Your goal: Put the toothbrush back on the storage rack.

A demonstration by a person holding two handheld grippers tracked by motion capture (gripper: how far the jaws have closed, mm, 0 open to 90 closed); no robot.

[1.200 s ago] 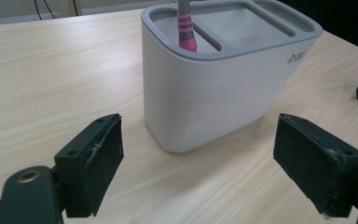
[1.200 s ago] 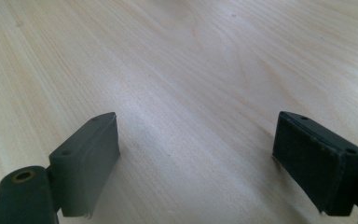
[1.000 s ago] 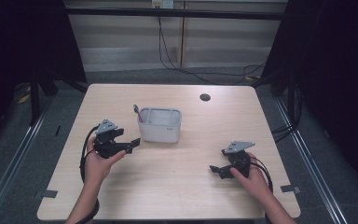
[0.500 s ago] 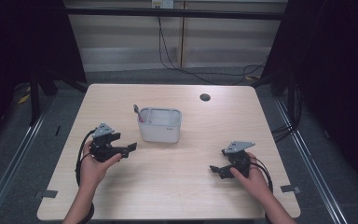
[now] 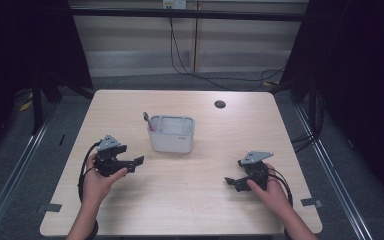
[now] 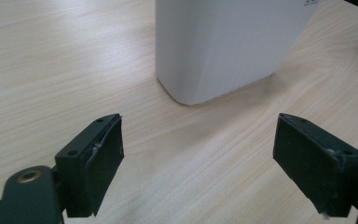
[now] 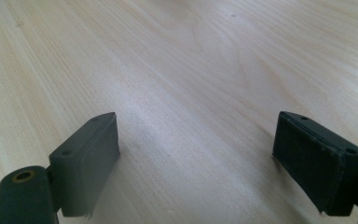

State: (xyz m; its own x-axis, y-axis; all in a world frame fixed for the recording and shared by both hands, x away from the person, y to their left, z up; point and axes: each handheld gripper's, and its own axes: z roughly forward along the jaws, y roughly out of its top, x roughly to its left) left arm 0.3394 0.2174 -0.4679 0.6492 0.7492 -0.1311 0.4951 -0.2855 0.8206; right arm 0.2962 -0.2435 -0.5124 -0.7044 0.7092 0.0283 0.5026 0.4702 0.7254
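A white rectangular container (image 5: 172, 134) stands near the table's middle, with a pink-tipped tool (image 5: 148, 121) leaning out at its left end. My left gripper (image 5: 134, 163) hovers left of it, open and empty, pointing toward the container (image 6: 223, 46), whose near corner fills the top of the left gripper view. My right gripper (image 5: 231, 182) rests low at the front right, open, with bare wood between its fingers (image 7: 87, 161).
The light wood table (image 5: 190, 205) has a dark round hole (image 5: 220, 104) near its back edge. Black cables trail from both grippers. Grey floor and metal rails surround the table on all sides.
My left gripper has drifted back toward the person and slightly left, away from the container. The right gripper has stayed in place.
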